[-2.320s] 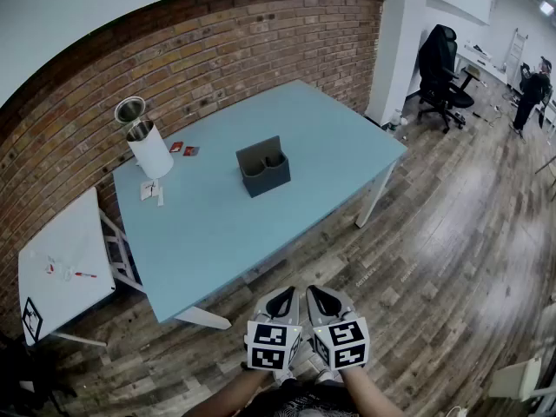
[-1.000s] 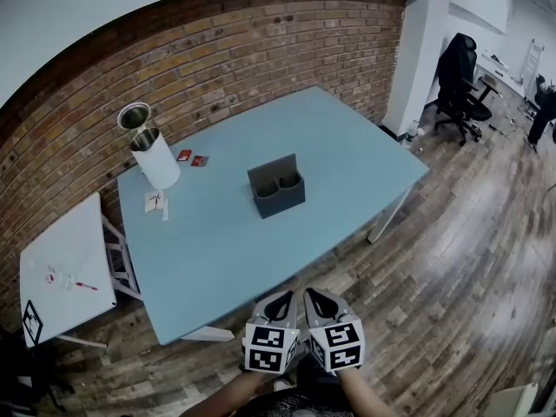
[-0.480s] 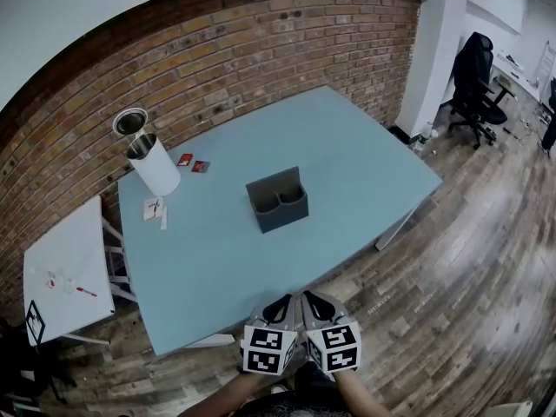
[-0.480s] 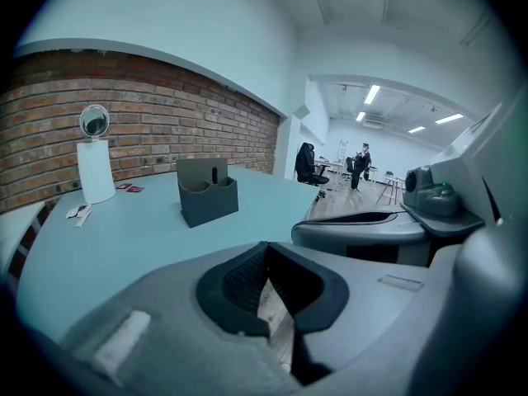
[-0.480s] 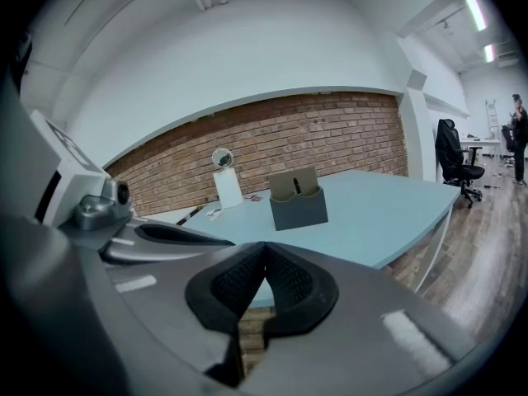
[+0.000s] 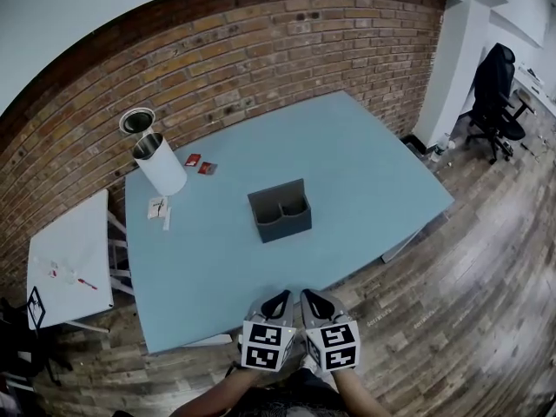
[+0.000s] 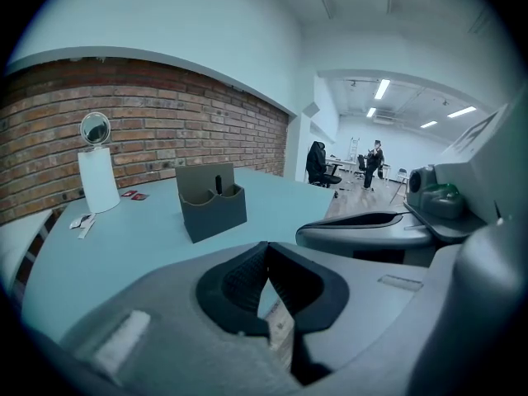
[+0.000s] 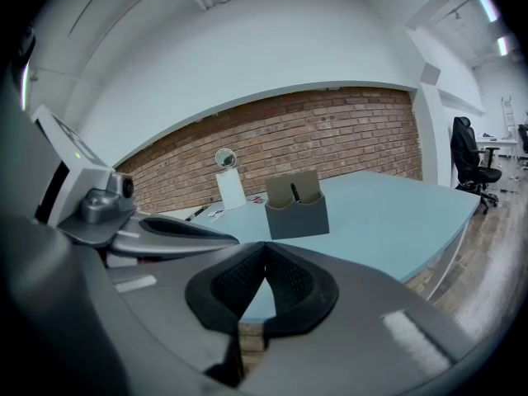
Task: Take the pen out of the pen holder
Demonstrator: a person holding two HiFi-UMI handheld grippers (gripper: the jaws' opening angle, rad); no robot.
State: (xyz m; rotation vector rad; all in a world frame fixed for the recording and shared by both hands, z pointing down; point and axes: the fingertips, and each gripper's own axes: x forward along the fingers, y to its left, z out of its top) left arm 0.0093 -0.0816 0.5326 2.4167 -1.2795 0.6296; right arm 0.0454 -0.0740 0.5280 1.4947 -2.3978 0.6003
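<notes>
Left gripper (image 6: 278,301): jaws are pressing together on nothing, hanging before the table (image 6: 373,168) edge.
Right gripper (image 6: 313,299): jaws are also closing on nothing, just beside the left one.
Holder (image 6: 280,215): is standing mid-table, well apart from both grippers.
Pen (image 7: 218,184): is sticking up inside the holder.

A dark grey pen holder (image 6: 280,220) holding a black pen (image 8: 294,193) sits on the pale blue table (image 6: 365,172), with a red-brown brick wall (image 6: 287,33) beyond and a brown plank floor (image 6: 486,259) near.
</notes>
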